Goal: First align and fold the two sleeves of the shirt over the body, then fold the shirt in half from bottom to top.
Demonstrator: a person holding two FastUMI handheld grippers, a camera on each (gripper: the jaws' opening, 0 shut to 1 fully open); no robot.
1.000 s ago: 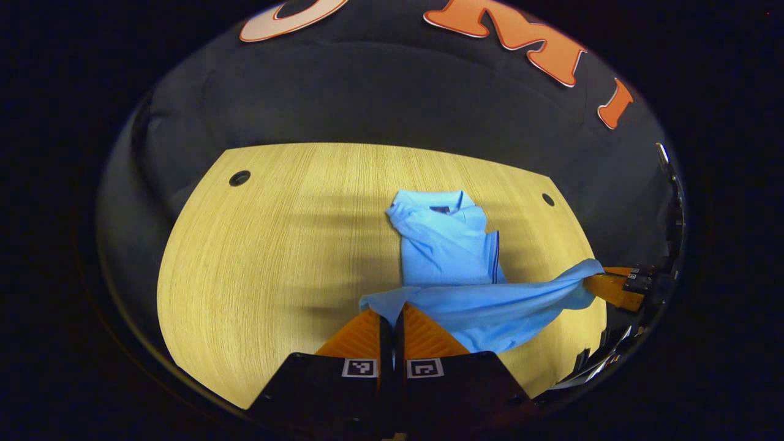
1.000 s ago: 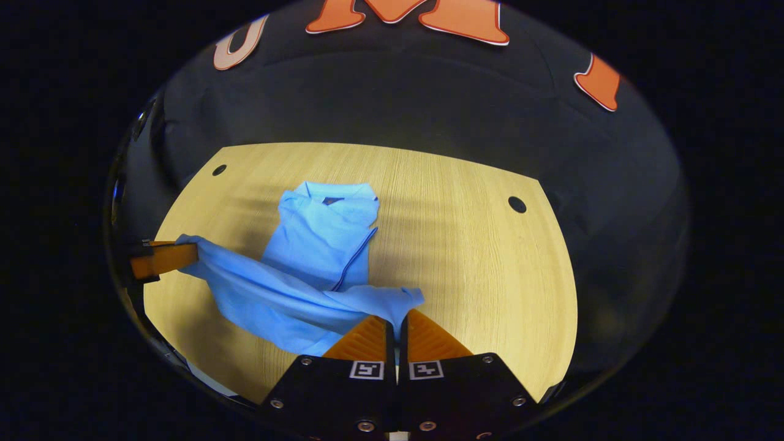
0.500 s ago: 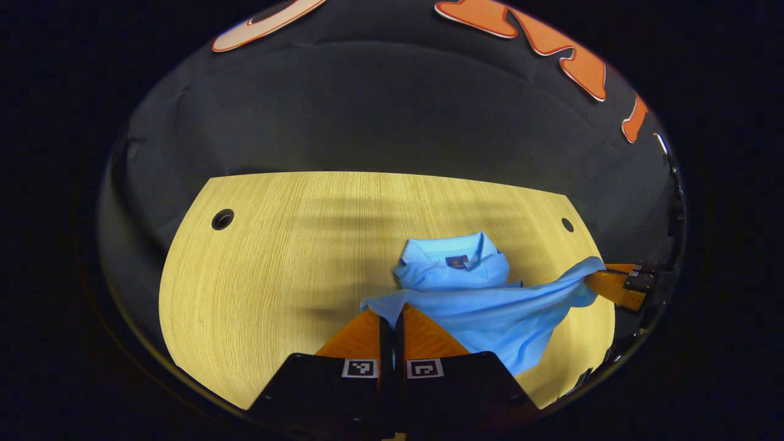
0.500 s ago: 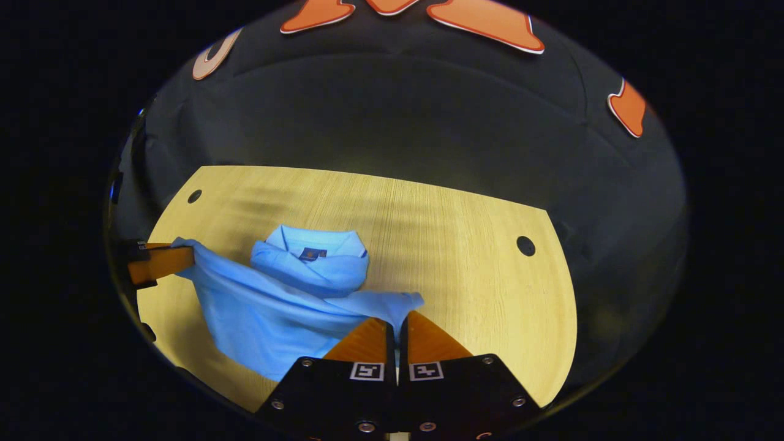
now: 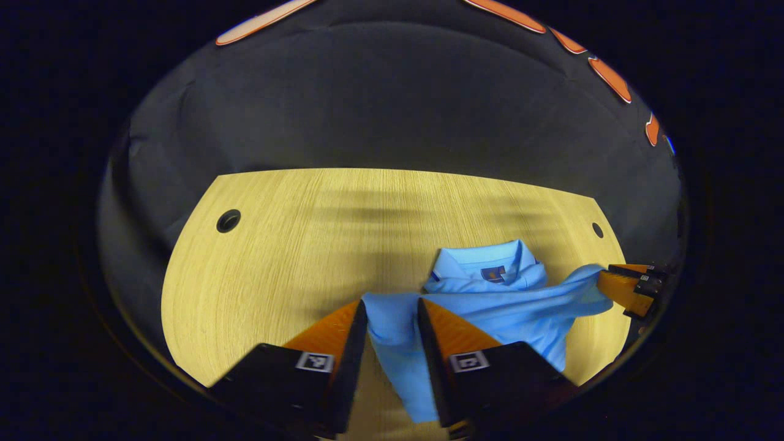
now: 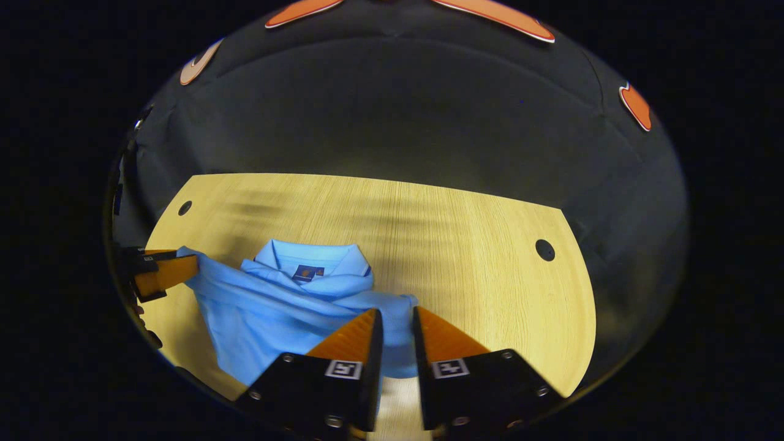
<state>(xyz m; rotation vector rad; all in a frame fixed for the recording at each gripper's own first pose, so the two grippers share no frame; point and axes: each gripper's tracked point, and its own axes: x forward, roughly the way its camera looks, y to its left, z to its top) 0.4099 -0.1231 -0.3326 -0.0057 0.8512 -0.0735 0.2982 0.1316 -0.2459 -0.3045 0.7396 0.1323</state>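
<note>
The blue polo shirt (image 5: pixel 490 300) lies on the wooden table (image 5: pixel 275 257), hem drawn up beside the collar (image 6: pixel 312 260) — the bottom-to-top fold looks nearly closed. Both hem corners sit between parted jaws: left gripper (image 5: pixel 392 315) and right gripper (image 6: pixel 397 324) are released, level with each other — the hem runs straight between them.

In the left gripper view the shirt (image 5: pixel 490 300) lies on the table (image 5: pixel 275 257), collar (image 5: pixel 484 264) at its far side. The left gripper (image 5: pixel 392 312) straddles the shirt's near left corner; the right gripper (image 6: pixel 397 321) straddles its near right corner. A table hole (image 5: pixel 228 220) sits far left, another (image 6: pixel 544 250) far right.
</note>
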